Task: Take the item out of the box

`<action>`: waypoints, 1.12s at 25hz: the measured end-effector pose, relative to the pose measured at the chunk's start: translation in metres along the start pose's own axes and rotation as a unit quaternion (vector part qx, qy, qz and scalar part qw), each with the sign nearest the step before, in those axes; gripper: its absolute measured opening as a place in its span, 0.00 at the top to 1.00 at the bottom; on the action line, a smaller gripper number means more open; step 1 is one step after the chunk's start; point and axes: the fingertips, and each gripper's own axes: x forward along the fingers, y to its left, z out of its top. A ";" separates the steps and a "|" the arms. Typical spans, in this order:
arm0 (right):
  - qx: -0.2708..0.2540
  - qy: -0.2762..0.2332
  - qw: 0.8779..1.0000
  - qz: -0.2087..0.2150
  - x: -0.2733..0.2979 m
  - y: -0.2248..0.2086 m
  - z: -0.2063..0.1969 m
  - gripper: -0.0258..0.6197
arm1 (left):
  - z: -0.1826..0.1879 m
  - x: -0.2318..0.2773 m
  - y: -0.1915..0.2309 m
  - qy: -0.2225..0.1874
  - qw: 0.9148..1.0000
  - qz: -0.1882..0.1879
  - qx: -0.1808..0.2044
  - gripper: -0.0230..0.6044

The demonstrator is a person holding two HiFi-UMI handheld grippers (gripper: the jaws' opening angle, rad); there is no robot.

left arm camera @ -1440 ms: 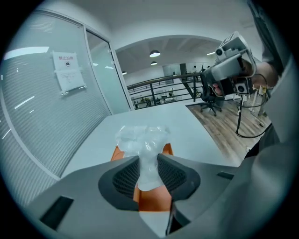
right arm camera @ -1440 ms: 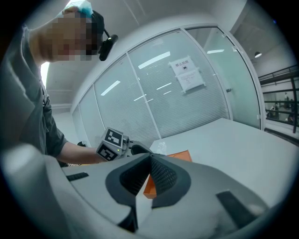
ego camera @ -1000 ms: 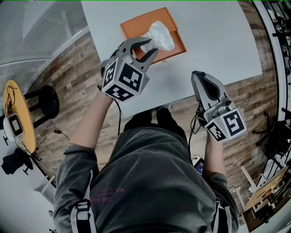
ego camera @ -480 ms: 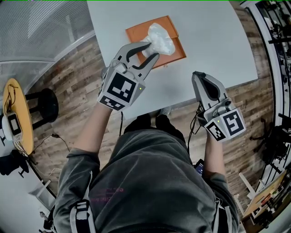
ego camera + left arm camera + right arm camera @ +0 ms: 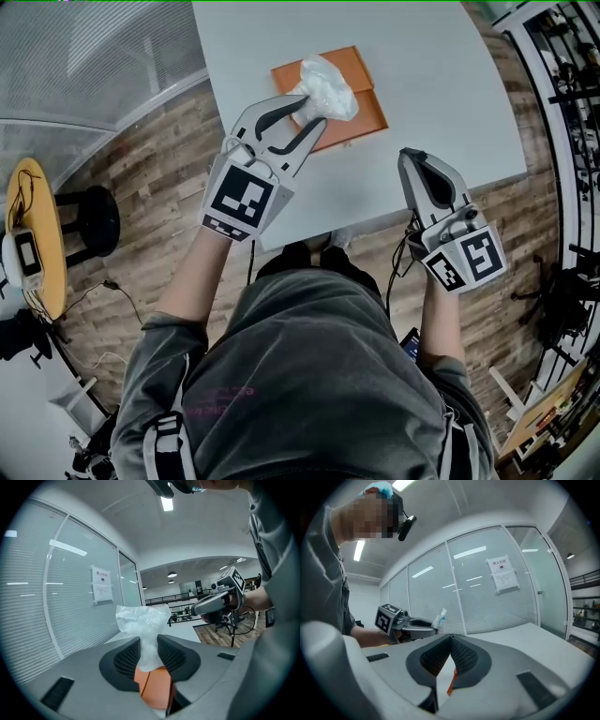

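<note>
Head view: we saw the left hand-held gripper (image 5: 314,106) pinching a plastic bag (image 5: 328,84) w/ jaws part-closed on it. The bag sat over the orange box (image 5: 354,112), which lay flat on the pale surface (image 5: 441,94). The right hand-held gripper (image 5: 411,156) was near the surface's front edge, well apart from the box, w/ jaws together and nothing in them. The box looked like thin, matte cardboard, flat and rectangular. The bag was clear crinkled film, bunched and puffy.

Risk, as we judged it: nothing held the box down, so if the film caught on a flap the box could prob. drag or tip.

Left gripper view: the ribbed dark pads of the left hand-held gripper (image 5: 149,645) squeezed only a narrow neck of the plastic bag (image 5: 143,619), w/ the bulk fanning out beyond the tips. The orange box (image 5: 157,688) showed below the jaws. Film that thin is slick and soft, so we judged it could slide thru the pads or tear, esp. w/ a quick swing. A drop would put it back in or by the box.

Right gripper view: the right hand-held gripper (image 5: 451,641) had its tips touching and held nothing; an orange sliver (image 5: 452,682) showed low in the gap behind them. The bag (image 5: 439,618) showed small, at the far gripper's tips.
</note>
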 end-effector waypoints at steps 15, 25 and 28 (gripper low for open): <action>-0.035 -0.017 0.999 0.005 0.005 0.033 0.026 0.95 | 0.026 -0.050 0.008 -0.064 0.997 0.022 -0.032 0.77; -0.056 -0.024 0.998 0.014 0.014 0.053 0.039 0.96 | 0.043 -0.074 0.016 -0.113 0.991 0.024 -0.062 0.77; -0.062 -0.027 0.998 0.018 0.015 0.059 0.043 0.96 | 0.046 -0.079 0.016 -0.121 0.990 0.022 -0.067 0.77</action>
